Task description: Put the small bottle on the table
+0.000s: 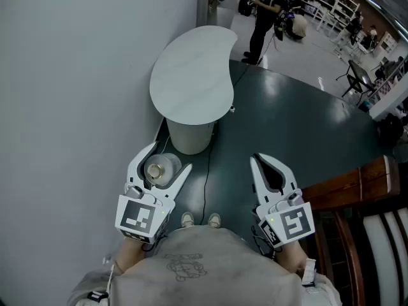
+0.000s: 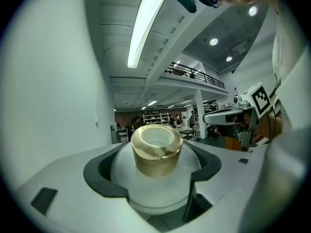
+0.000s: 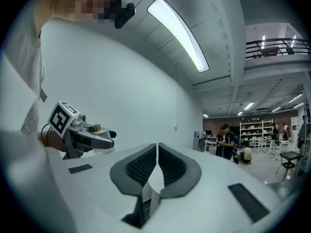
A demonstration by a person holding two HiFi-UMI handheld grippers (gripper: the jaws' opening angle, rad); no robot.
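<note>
A small frosted bottle (image 1: 160, 169) with a gold cap (image 2: 156, 149) stands upright between the jaws of my left gripper (image 1: 169, 159), which is shut on its round body (image 2: 154, 186). I hold it above the dark floor, just in front of the pedestal (image 1: 191, 136) of the white kidney-shaped table (image 1: 191, 75). My right gripper (image 1: 257, 160) hovers level to the right, jaws shut with nothing between them (image 3: 156, 152). From the right gripper view, the left gripper (image 3: 90, 137) with the bottle's cap (image 3: 95, 127) shows at the left.
A pale wall (image 1: 64, 75) runs along the left. A dark wooden chair (image 1: 357, 183) stands at the right. A thin cable (image 1: 207, 171) trails over the dark floor. A person (image 1: 264, 11) stands beyond the table, with shelves and other people far back.
</note>
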